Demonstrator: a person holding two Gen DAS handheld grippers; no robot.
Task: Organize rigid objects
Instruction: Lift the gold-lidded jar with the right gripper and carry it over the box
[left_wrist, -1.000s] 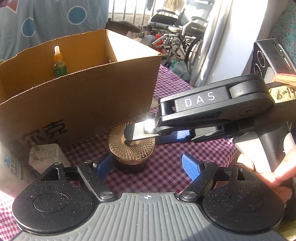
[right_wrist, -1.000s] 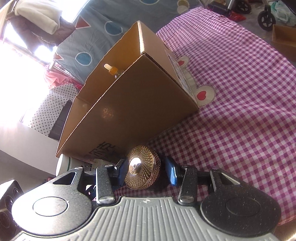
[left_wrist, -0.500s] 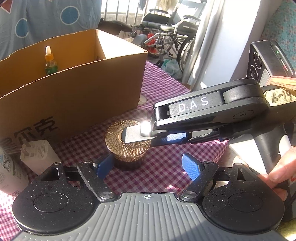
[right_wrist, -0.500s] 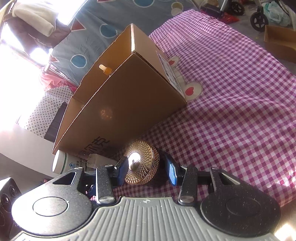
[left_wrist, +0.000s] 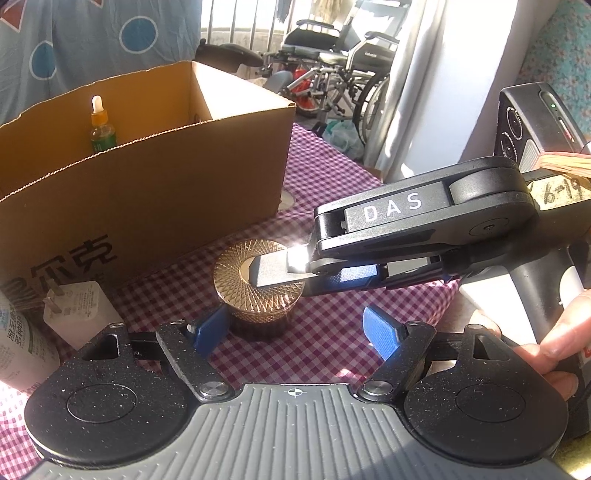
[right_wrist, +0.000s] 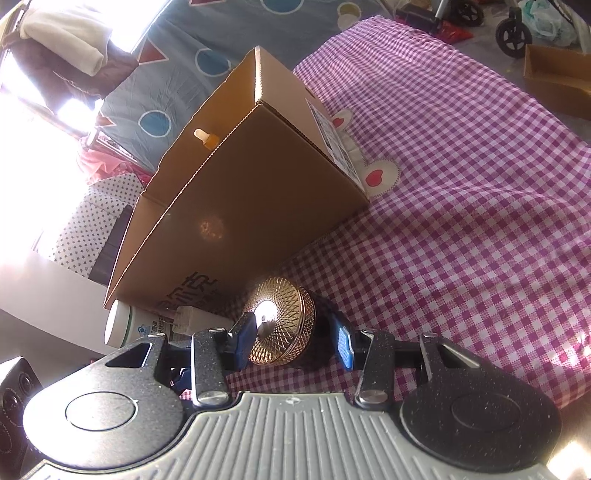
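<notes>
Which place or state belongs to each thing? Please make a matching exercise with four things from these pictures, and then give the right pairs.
Things:
1. dropper bottle
2. gold-lidded jar
3. white plug adapter
4. left gripper

Places or states:
A. on the checked cloth, between the fingers of the right gripper
B. upright inside the cardboard box
C. open, with nothing between its fingers
D. beside a white bottle, in front of the box

Pairs: 1-B, 2-A, 3-D, 4-C
</notes>
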